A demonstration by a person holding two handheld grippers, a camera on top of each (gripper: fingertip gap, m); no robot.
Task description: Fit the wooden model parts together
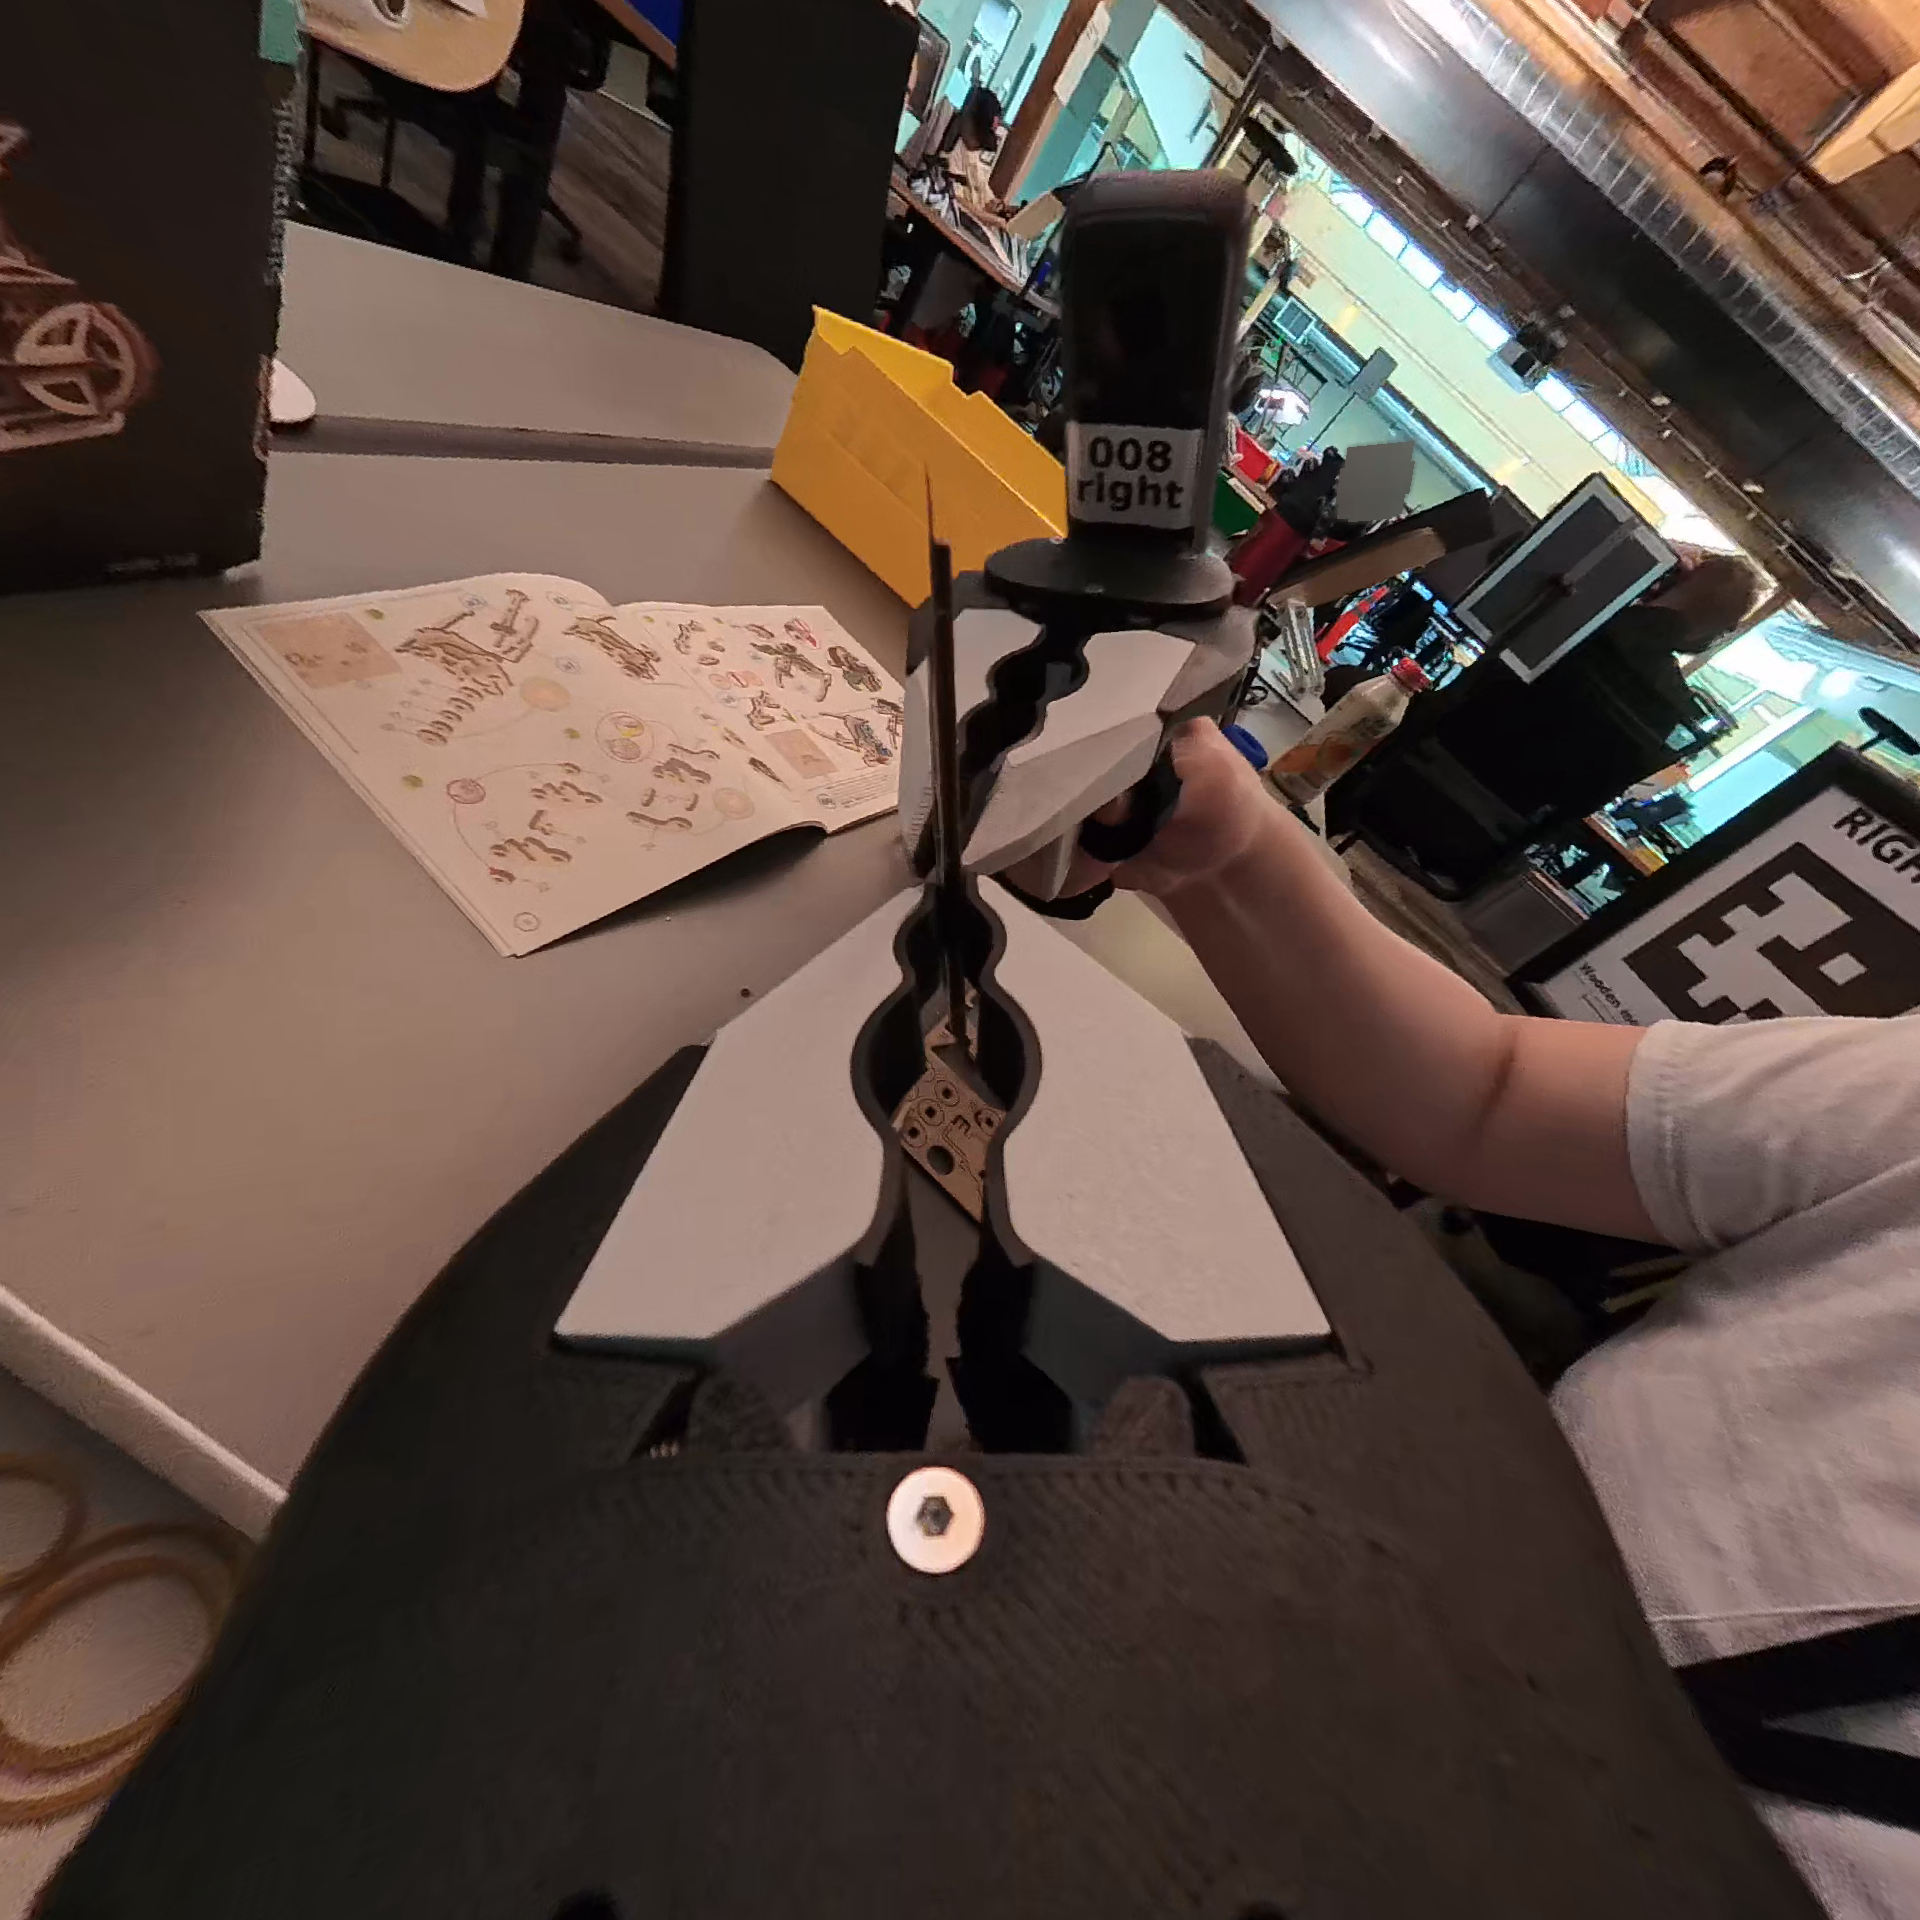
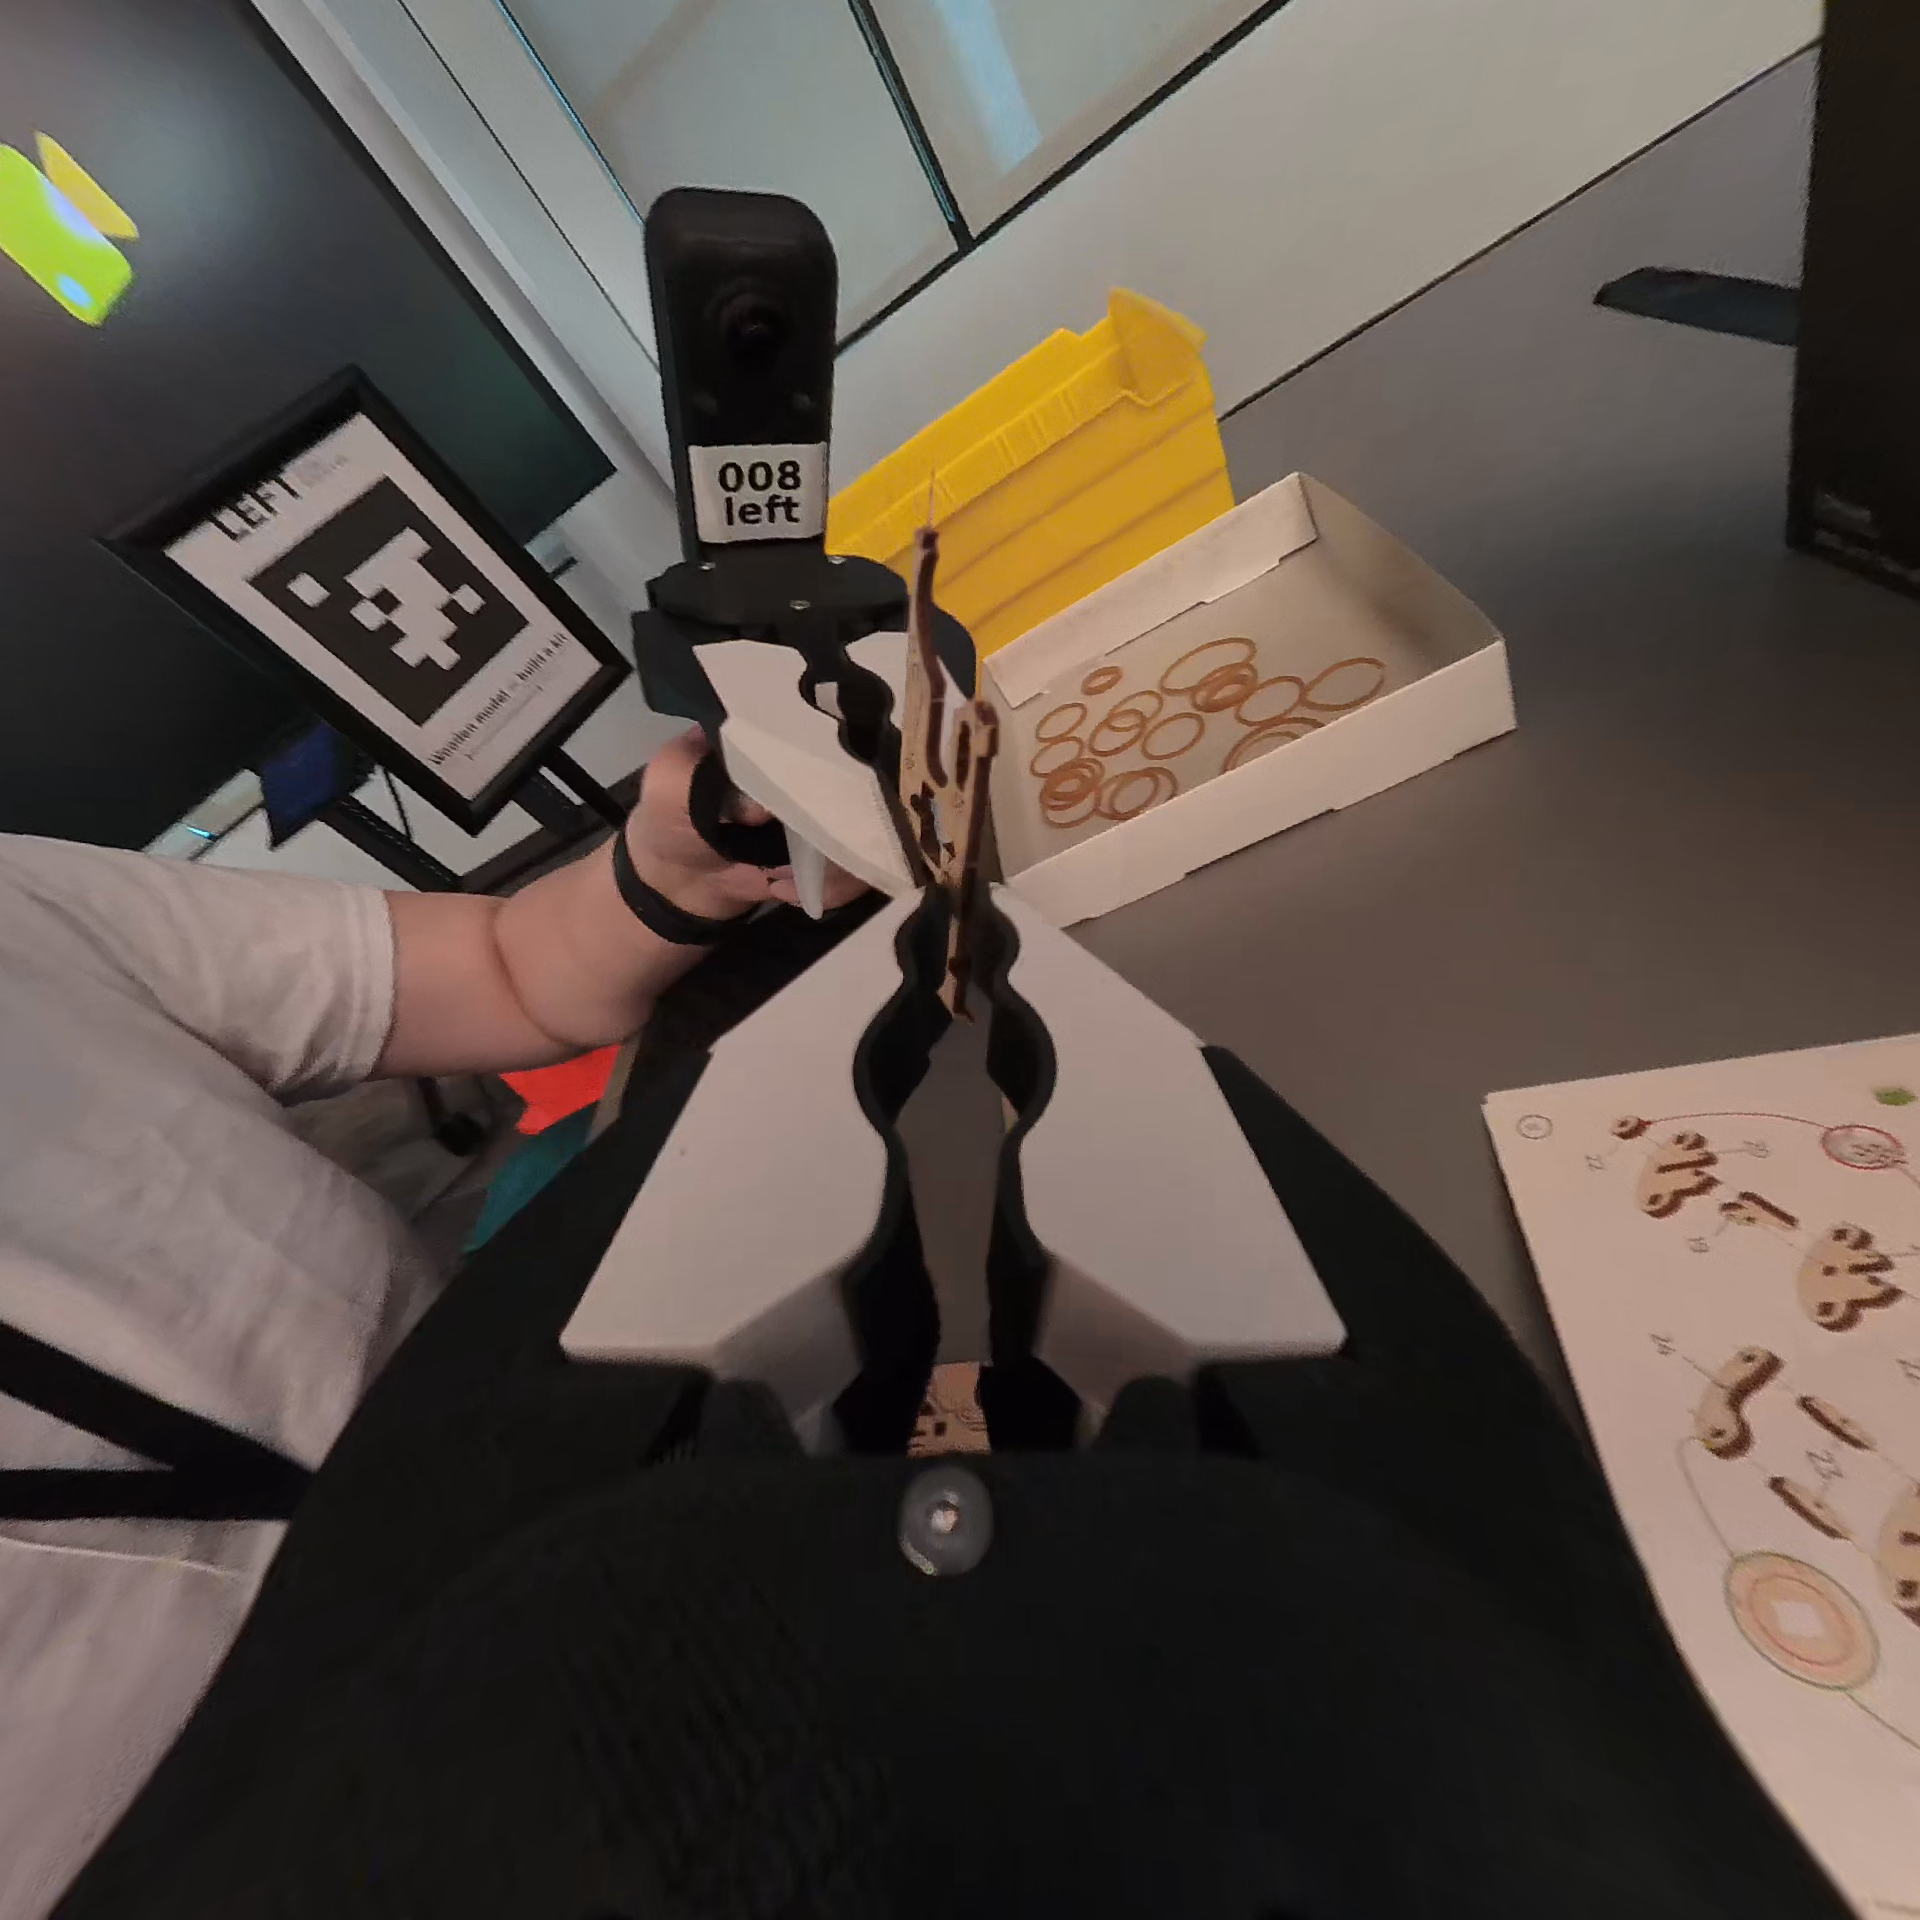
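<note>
Wooden model parts (image 2: pixel 940 748) are held up in the air between my two tools, tip to tip above the grey bench (image 1: pixel 312 1039).

Starting on my left: the left tool (image 1: pixel 948 997) is closed on a thin flat plywood piece (image 1: pixel 945 1132), which runs back between the fingers; a patch of it with small holes shows in the hollow of the grip. In the left wrist view a dark edge-on strip (image 1: pixel 940 707) rises from my tips toward 12 o'clock. On the bench at 10 o'clock lies the open instruction booklet (image 1: pixel 551 727), and the yellow bin (image 1: pixel 894 468) stands beyond it at 12 o'clock.

Moving right: the right tool (image 2: pixel 954 961) is pinched shut on the lower end of the slotted wooden part, whose long axis stands nearly upright, running from my tips toward 12 o'clock and leaning slightly against the left tool's white fingers (image 2: pixel 800 779). A white cardboard tray (image 2: pixel 1382 623) of rubber bands (image 2: pixel 1195 717) sits at 1 o'clock.

The two tools meet nose to nose, so both hands are equally near. I judge the coming move turns on keeping the two flat pieces in line along that upright axis; whether a tab is already in its slot I cannot tell.
</note>
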